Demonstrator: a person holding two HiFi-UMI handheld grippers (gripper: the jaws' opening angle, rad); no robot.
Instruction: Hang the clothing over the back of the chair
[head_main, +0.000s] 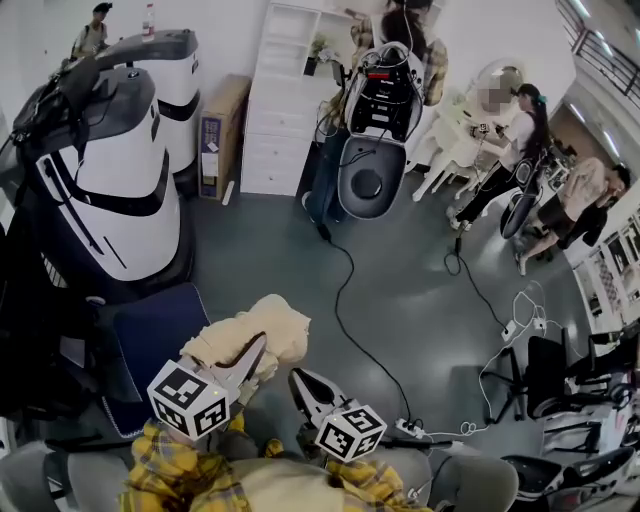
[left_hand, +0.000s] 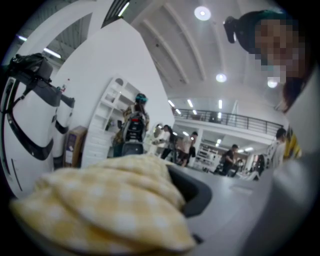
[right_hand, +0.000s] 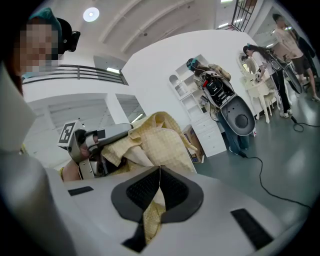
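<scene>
Right gripper view: we find the right gripper (right_hand: 159, 187) with its jaws pressed together on a fold of the yellow checked clothing (right_hand: 165, 142), and the left gripper (right_hand: 120, 134) clamped on a bunched part of the same clothing just beside it. Head view places the clothing up off the floor (head_main: 420, 290) between both grippers, beside the blue chair (head_main: 150, 345); we cannot tell whether it touches it. Farther off we note a black cable (head_main: 345, 300) and a white shelf unit (head_main: 285, 100).
</scene>
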